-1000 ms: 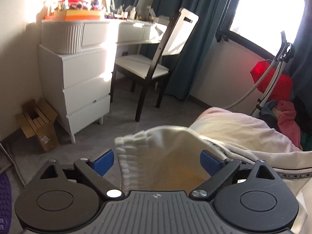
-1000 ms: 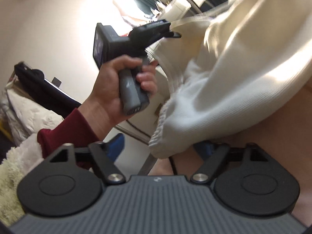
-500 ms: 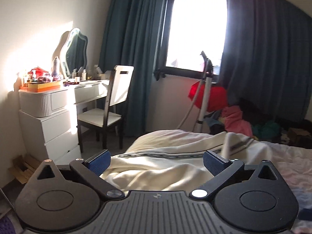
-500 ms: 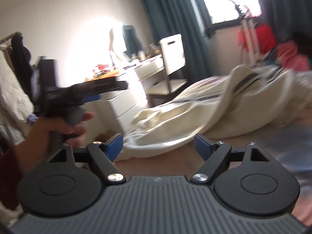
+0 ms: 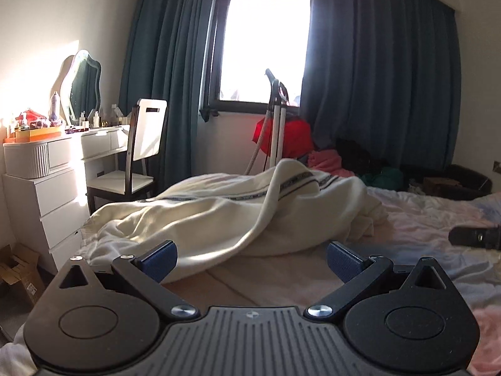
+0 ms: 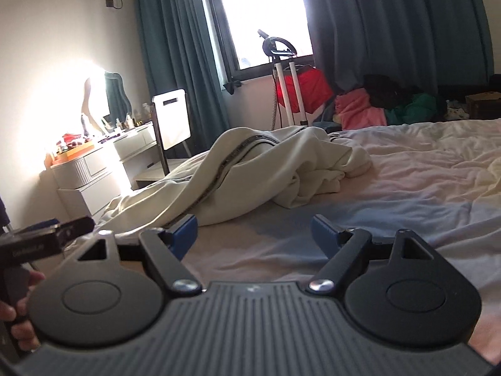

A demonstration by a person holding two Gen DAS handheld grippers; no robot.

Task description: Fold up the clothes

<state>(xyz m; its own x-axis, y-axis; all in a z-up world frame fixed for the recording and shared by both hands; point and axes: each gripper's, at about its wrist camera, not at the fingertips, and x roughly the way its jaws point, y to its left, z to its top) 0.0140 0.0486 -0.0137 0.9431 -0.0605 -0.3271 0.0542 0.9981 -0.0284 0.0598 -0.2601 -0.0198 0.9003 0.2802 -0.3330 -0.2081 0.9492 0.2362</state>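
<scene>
A cream garment with dark striped trim [image 5: 238, 213] lies crumpled in a heap on the bed [image 5: 422, 219]. It also shows in the right wrist view [image 6: 250, 169]. My left gripper [image 5: 250, 258] is open and empty, just short of the garment's near edge. My right gripper [image 6: 253, 233] is open and empty, low over the bed sheet [image 6: 407, 169], with the garment ahead and to the left. The left gripper's body shows at the left edge of the right wrist view [image 6: 43, 241], held by a hand.
A white dresser [image 5: 47, 188] and a chair [image 5: 137, 163] stand left of the bed. A garment steamer [image 5: 275, 125] and a pile of coloured clothes [image 5: 328, 159] sit under the window. A cardboard box [image 5: 15, 269] is on the floor.
Both grippers let go of the cream garment, which dropped onto the bed in a heap. Both grippers pulled back and levelled out and now stand open and empty.
</scene>
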